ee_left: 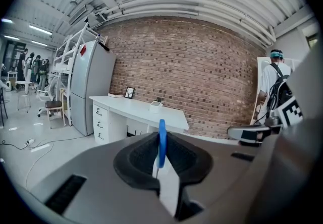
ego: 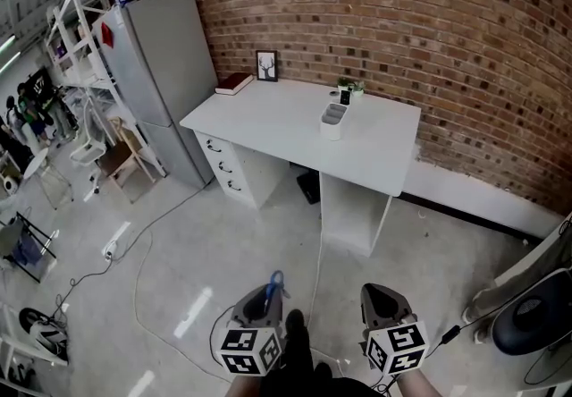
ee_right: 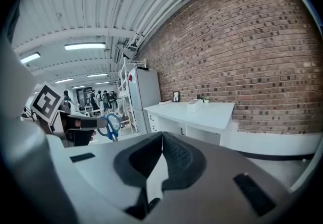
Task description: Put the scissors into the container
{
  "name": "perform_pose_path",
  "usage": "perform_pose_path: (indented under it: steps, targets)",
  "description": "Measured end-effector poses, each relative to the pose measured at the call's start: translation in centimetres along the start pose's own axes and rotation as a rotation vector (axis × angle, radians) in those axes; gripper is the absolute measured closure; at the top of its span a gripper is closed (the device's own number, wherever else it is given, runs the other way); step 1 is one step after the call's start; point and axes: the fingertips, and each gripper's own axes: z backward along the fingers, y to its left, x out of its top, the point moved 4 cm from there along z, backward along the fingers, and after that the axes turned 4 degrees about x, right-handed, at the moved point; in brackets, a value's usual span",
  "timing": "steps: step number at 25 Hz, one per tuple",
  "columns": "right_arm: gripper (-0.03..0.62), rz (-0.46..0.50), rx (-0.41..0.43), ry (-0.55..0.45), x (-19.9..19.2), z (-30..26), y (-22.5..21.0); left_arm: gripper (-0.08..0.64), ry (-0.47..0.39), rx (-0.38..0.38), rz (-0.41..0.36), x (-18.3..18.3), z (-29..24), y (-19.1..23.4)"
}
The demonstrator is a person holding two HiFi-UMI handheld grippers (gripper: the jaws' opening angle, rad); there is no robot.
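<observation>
Your head camera looks steeply down at the distant worktop (ego: 295,122); cameras on your left hand-held gripper (ego: 264,301) and right hand-held gripper (ego: 384,299) face it level, all sharing it.

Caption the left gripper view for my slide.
Left gripper shut on blue-handled scissors, facing the white desk and its container against a brick wall.

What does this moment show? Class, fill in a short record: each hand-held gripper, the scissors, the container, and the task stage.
Left hand-held gripper: shut on the scissors, blue handle sticking out past the jaws
Right hand-held gripper: shut, nothing between the jaws
Container: white, standing on the desk, well away from both grippers
Task stage: scissors held, not yet in the container
</observation>
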Motion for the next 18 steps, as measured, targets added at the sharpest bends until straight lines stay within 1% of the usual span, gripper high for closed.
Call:
perform_pose_path:
  steps: [4, 9, 14, 18]
  targets:
    - [0.591, -0.012, 0.001, 0.006, 0.3, -1.6, -0.9, 0.518, 0.005, -0.007, 0.0, 0.8, -2.2, 0.5]
    - [0.591, -0.032, -0.005, 0.004, 1.2, -5.0, -2.1, 0.518, 0.008, -0.028, -0.021, 2.2, -5.8, 1.4]
    - [0.591, -0.04, -0.008, 0.032, 1.6, -10.1, -3.0, 0.518, 0.026, -0.042, -0.005, 3.5, -10.8, 4.0]
    - [0.591, -0.044, -0.027, 0.051, 3.3, -14.6, -4.6, 0.518, 0.047, -0.056, 0.009, 5.2, -15.5, 6.1]
